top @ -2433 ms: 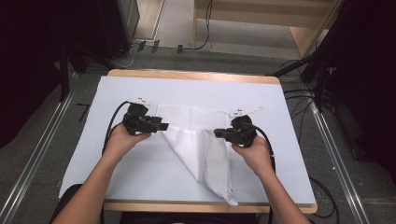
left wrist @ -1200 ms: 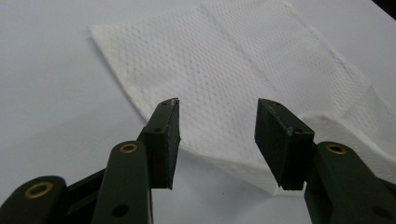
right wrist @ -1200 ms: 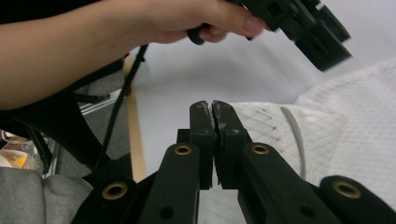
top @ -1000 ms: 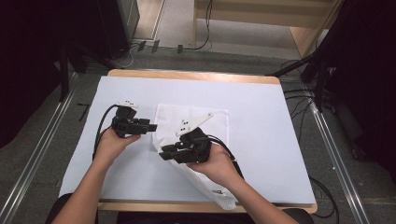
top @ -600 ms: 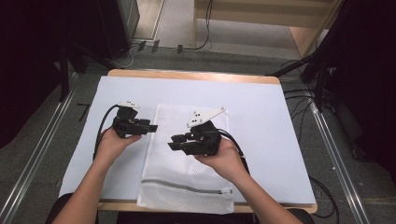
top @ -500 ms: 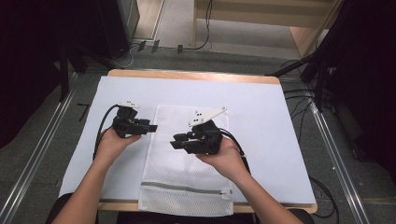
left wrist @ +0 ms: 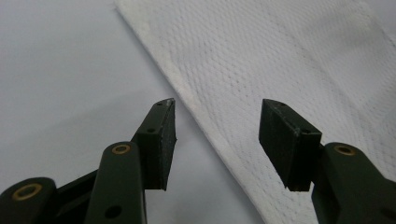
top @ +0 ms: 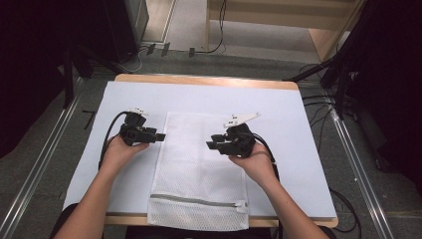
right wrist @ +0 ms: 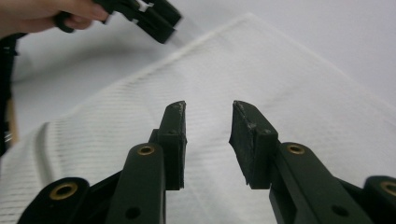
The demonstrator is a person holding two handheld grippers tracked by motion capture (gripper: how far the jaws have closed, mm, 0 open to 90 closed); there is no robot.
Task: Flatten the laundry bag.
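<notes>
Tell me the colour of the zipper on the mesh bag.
Grey, running across the white mesh bag near its bottom edge; the zipper shows best in the high view.

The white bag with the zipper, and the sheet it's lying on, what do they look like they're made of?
The bag looks like a white synthetic mesh fabric, probably a laundry bag: the left gripper view shows a fine, regular woven grid and a stitched, thicker hem along its edge. Its zipper looks grey, material unclear. The sheet is smooth, matte and pale, with no visible weave; it could be paper or plastic over a wooden table.

The left gripper [left wrist: 217,140] is holding its two black jaws wide apart over the edge of the white mesh bag [left wrist: 289,60], lying on the pale table [left wrist: 60,70].
</notes>
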